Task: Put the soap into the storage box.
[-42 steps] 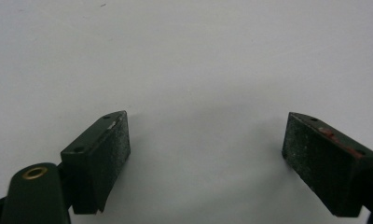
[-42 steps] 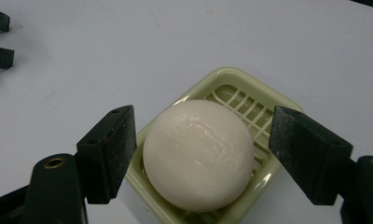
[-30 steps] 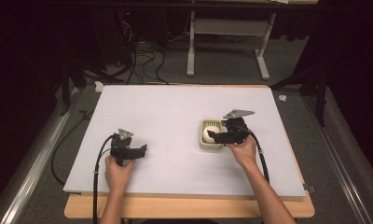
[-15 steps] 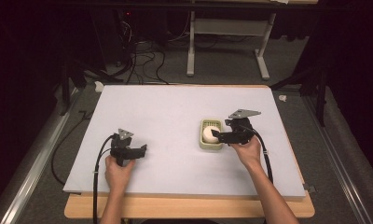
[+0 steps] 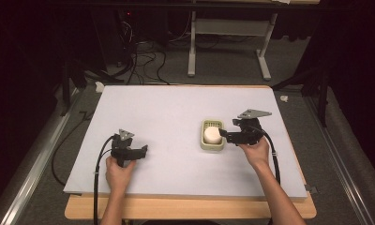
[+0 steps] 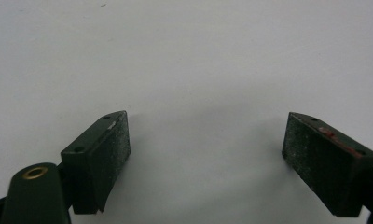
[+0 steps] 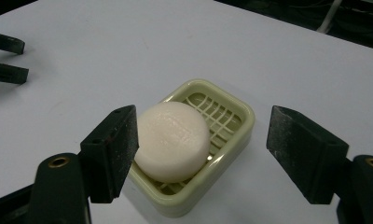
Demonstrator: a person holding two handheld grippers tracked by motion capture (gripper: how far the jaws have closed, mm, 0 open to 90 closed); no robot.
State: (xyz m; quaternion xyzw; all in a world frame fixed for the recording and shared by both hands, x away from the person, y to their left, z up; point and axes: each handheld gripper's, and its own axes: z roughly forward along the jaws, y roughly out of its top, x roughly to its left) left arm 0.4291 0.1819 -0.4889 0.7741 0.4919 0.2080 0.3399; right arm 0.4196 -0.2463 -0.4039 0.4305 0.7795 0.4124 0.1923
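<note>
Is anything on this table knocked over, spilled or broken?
Nothing stands out. The round white soap lies flat in its pale green dish, toward one end of it, and the dish sits level on the white table. No spill or crack shows. The right tool stands open, apart from the soap.

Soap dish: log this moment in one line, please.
soap: round, white, lying in green soap dish | right gripper: jaws open, just short of dish, holding nothing | left gripper: open over bare table
</note>
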